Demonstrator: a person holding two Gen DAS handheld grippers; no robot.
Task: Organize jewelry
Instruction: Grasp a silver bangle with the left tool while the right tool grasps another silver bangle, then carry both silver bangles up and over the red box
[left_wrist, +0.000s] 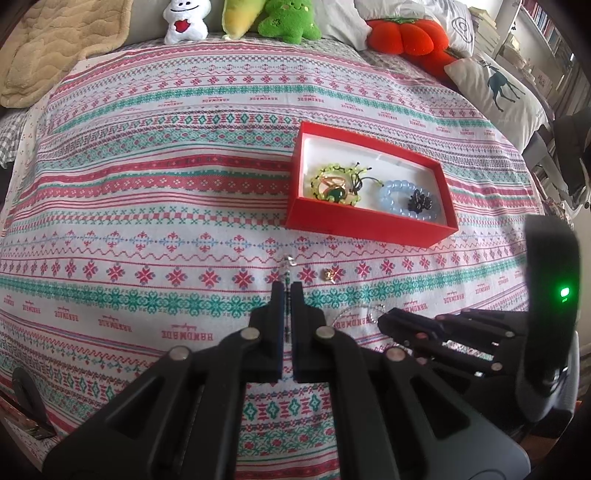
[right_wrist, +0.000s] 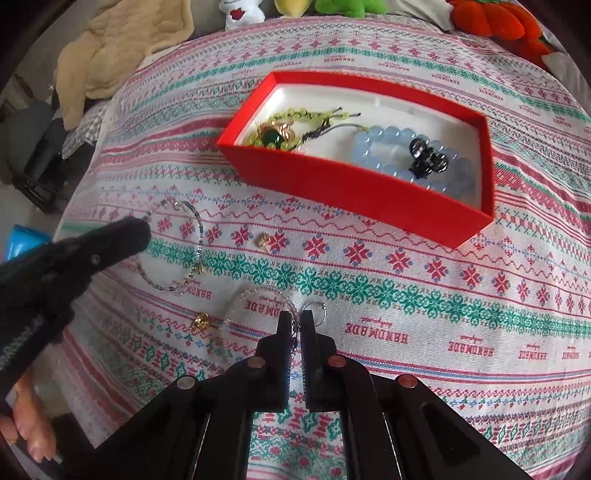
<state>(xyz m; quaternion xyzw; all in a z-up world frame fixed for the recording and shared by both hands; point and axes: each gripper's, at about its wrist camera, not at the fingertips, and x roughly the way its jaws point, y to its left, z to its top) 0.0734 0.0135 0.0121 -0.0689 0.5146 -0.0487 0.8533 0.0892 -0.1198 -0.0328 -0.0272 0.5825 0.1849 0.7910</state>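
Where plush toys sit, a patterned bedspread.

Jewelry partly sorted into an open red box on a patterned bedspread.
Inside lie a green bead bracelet, pale blue bead bracelet and black clip; two thin beaded bracelets and small gold charms remain outside.

The red box sits open-topped on the patterned bedspread, so its white inside can be entered from above, though bracelets crowd its floor. Beyond the box, cloth lies bare up to the plush toys. In front of it lie a small gold charm and loose bead strands.
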